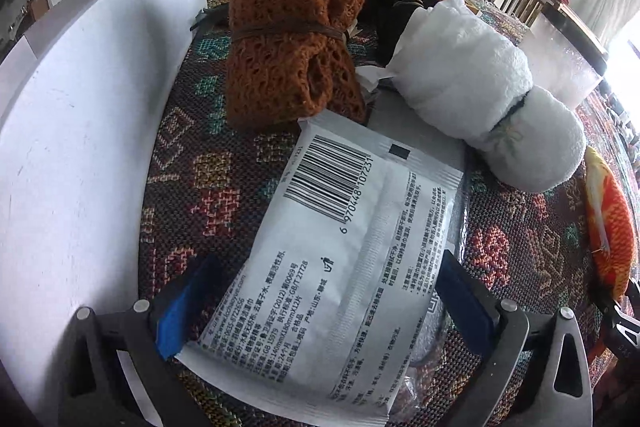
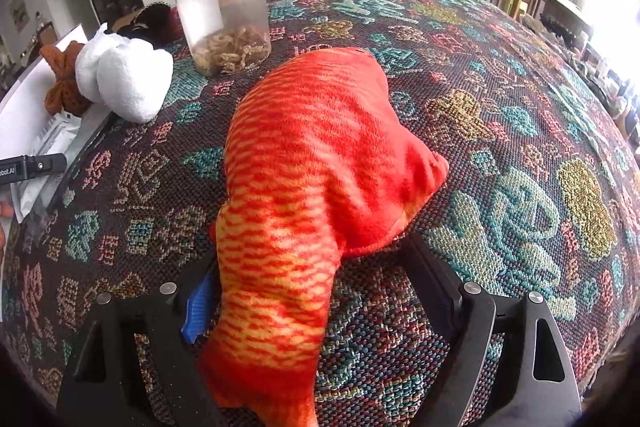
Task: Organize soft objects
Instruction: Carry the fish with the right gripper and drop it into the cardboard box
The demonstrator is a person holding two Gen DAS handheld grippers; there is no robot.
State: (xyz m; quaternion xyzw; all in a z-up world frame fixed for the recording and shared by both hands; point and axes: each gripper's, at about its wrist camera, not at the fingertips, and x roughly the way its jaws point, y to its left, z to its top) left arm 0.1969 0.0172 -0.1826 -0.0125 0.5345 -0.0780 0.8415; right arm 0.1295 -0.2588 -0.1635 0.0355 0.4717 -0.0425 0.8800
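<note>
Your right gripper (image 2: 320,303) is standing wide around the red-and-orange plush fish (image 2: 316,163), lying on the patterned woven tablecloth (image 2: 500,107). Your left gripper (image 1: 320,303) is straddling the flat white wipes packet (image 1: 348,227), jaws spread, near the white rolled towel (image 1: 480,83).

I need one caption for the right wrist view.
Open right gripper straddles an orange plush fish lying on the patterned tablecloth.
</note>
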